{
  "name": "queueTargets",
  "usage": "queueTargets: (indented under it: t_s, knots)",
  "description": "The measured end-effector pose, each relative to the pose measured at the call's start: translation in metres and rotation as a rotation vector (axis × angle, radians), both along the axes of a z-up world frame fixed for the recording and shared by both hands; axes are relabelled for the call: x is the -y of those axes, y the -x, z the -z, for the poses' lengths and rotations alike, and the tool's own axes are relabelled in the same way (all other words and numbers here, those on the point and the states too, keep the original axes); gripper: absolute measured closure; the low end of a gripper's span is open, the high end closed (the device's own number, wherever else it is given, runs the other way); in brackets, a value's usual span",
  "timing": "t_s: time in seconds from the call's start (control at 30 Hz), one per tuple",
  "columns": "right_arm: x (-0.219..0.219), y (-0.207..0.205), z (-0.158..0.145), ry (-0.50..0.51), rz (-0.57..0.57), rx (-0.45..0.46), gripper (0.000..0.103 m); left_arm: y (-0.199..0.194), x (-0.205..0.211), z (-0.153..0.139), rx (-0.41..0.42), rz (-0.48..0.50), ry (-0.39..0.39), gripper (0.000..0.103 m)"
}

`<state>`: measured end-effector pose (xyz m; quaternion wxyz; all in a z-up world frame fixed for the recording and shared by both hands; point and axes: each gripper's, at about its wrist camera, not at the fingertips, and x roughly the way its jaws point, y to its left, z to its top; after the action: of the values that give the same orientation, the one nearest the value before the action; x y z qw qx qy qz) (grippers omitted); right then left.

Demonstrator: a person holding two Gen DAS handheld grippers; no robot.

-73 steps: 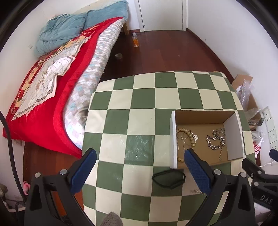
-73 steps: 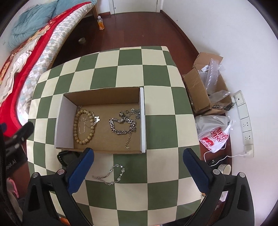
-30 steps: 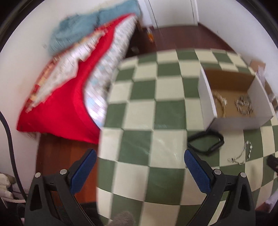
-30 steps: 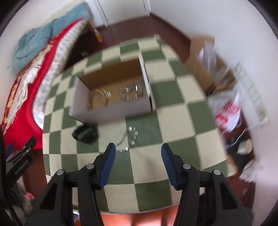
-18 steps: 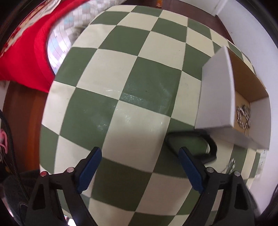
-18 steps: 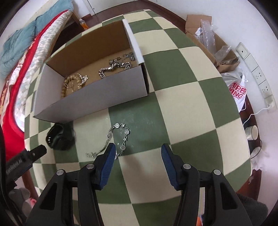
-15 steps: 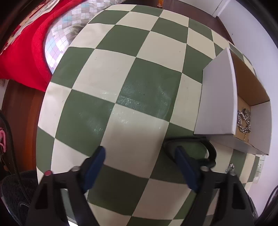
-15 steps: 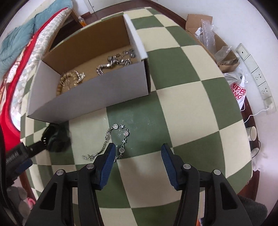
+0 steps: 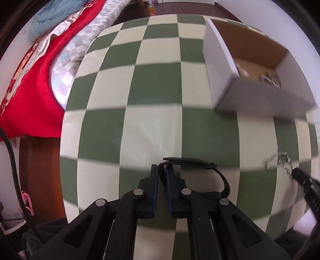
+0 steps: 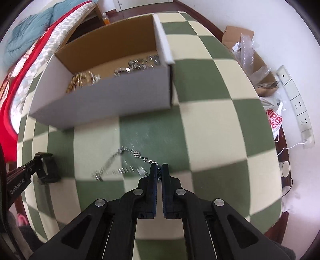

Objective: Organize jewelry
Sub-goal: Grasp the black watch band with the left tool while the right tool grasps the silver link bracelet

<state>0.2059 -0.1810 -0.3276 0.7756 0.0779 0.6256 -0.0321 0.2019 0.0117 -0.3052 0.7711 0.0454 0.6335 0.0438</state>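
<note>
My left gripper (image 9: pixel 161 167) is shut on a black bracelet (image 9: pixel 192 161), which loops to the right just above the checkered table (image 9: pixel 152 92). My right gripper (image 10: pixel 159 166) is shut on one end of a silver chain bracelet (image 10: pixel 122 158); the rest trails left, blurred. An open cardboard box (image 10: pixel 112 98) stands behind it with a beaded bracelet (image 10: pixel 80 79) and silver chains (image 10: pixel 140 62) inside. The box (image 9: pixel 258 84) and the silver chain (image 9: pixel 284 162) also show in the left wrist view. The black bracelet (image 10: pixel 48 168) shows at the left of the right wrist view.
A bed with a red quilt (image 9: pixel 34 84) lies left of the table. A cardboard box with plastic wrap (image 10: pixel 250 60), a white bag (image 10: pixel 274 118) and a power strip (image 10: pixel 296 104) sit on the floor to the right. An orange bottle (image 9: pixel 151 9) stands on the floor beyond.
Both grippers have dropped to the table and shut, the left on the black bracelet, the right on the silver chain's end. The chain looks blurred, as if moving.
</note>
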Motion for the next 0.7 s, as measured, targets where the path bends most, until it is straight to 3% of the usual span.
queueTargets:
  t_s: [0.27,0.37,0.43,0.5,0.7]
  knots:
    - [0.038,0.05,-0.001,-0.052,0.011,-0.078,0.099,0.041,0.016,-0.002,-0.018,0.055,-0.01,0.099]
    - [0.047,0.059,0.001,-0.139,0.02,-0.101,0.098,0.04,0.016,0.001,-0.021,0.065,-0.021,0.099]
    - [0.054,0.061,0.0,-0.175,0.052,-0.092,0.089,0.038,0.014,0.004,-0.022,0.07,-0.028,0.099]
    - [0.06,0.061,-0.005,-0.171,0.076,-0.063,0.063,0.037,0.015,0.004,-0.022,0.072,-0.033,0.099]
    - [0.058,0.044,-0.003,-0.092,0.043,-0.032,0.059,0.037,0.016,0.005,-0.019,0.072,-0.043,0.099]
